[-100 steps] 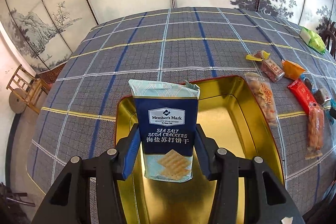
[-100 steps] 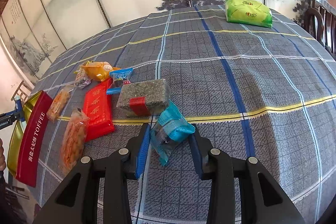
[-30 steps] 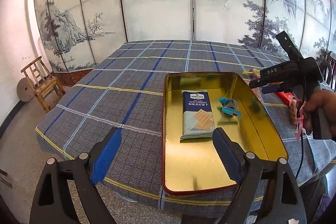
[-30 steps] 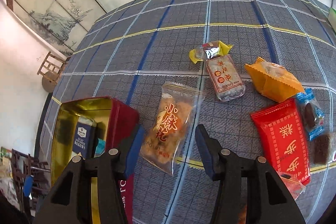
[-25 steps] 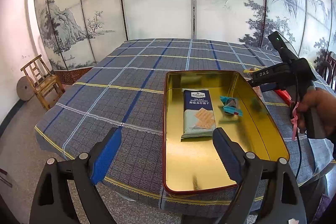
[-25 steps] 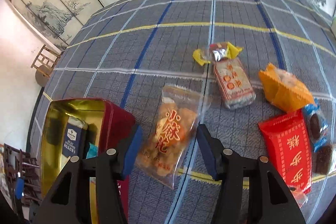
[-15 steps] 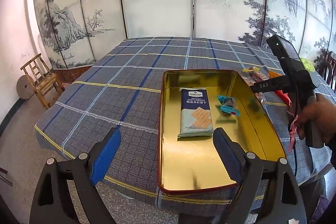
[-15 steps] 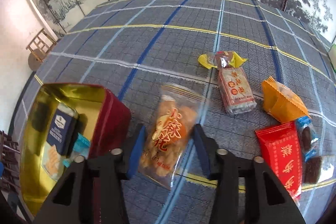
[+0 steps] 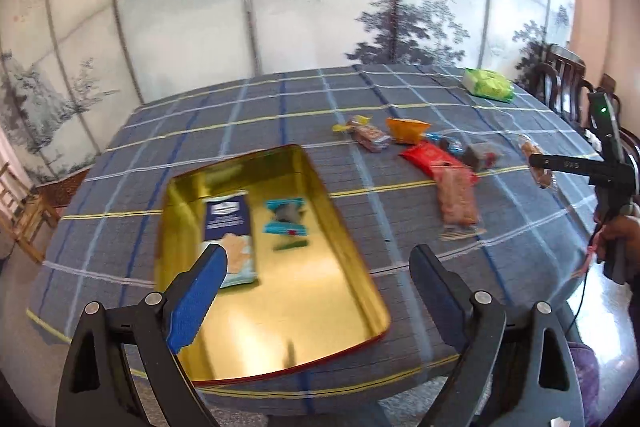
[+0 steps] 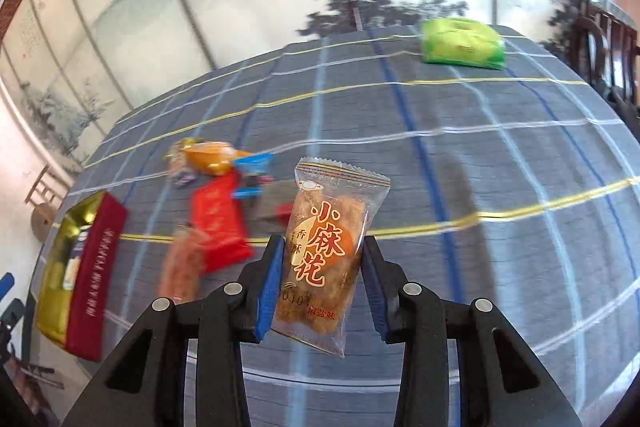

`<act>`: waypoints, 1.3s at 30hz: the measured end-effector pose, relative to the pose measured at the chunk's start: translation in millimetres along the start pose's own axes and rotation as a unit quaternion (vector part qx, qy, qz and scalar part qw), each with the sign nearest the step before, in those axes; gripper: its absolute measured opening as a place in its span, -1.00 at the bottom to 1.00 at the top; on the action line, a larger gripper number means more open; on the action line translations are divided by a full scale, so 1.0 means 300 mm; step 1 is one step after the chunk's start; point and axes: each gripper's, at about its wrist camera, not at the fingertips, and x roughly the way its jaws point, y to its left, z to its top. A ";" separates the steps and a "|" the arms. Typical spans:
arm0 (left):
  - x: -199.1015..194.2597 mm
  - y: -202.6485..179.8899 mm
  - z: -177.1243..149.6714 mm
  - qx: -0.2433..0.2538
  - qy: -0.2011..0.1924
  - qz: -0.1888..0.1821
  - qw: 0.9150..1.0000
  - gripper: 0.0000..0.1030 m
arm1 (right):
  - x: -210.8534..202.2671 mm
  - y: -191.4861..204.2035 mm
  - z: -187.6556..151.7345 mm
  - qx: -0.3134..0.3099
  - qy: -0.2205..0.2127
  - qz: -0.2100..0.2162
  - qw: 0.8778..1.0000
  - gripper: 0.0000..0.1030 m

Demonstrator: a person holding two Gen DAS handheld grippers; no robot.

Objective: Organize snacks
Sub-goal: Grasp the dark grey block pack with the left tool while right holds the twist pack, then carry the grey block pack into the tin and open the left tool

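Snacks are being sorted: right hand-held gripper [image 10: 322, 281] is clenching a clear twist-snack packet [image 10: 326, 255] above the counter [image 10: 500, 163], presumably for the tin [image 9: 280, 291]; left hand-held gripper [image 9: 316, 281] is hanging released, empty.

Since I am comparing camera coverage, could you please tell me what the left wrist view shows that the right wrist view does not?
Only the left wrist view shows the cracker pack and teal candy lying flat in the tin, plus the open left gripper. Only the right wrist view shows the right gripper shut on the clear fried-twist packet, readable up close. Both show the tin, the red packet, the green bag and the plaid tablecloth.
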 end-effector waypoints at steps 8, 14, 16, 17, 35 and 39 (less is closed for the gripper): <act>0.217 -0.280 0.155 0.050 0.045 -0.076 0.995 0.77 | 0.023 -0.203 -0.036 0.002 0.001 -0.049 0.999 -0.23; 0.269 -0.346 0.238 0.042 0.050 -0.094 0.993 0.77 | 0.053 -0.265 -0.024 0.009 0.004 -0.043 0.999 -0.23; 0.285 -0.391 0.281 0.065 0.046 -0.118 0.990 0.77 | 0.062 -0.289 -0.012 0.011 0.007 -0.044 0.999 -0.23; 0.301 -0.424 0.302 0.086 0.043 -0.130 0.987 0.77 | 0.065 -0.294 -0.007 0.010 0.006 -0.045 0.999 -0.23; 0.802 -0.772 0.395 0.389 0.145 -0.223 0.882 -0.30 | 0.070 -0.318 -0.010 0.019 -0.014 -0.019 1.000 -0.23; 0.805 -0.769 0.389 0.340 0.168 -0.198 0.904 -0.39 | 0.071 -0.318 -0.011 0.016 -0.014 -0.022 1.000 -0.23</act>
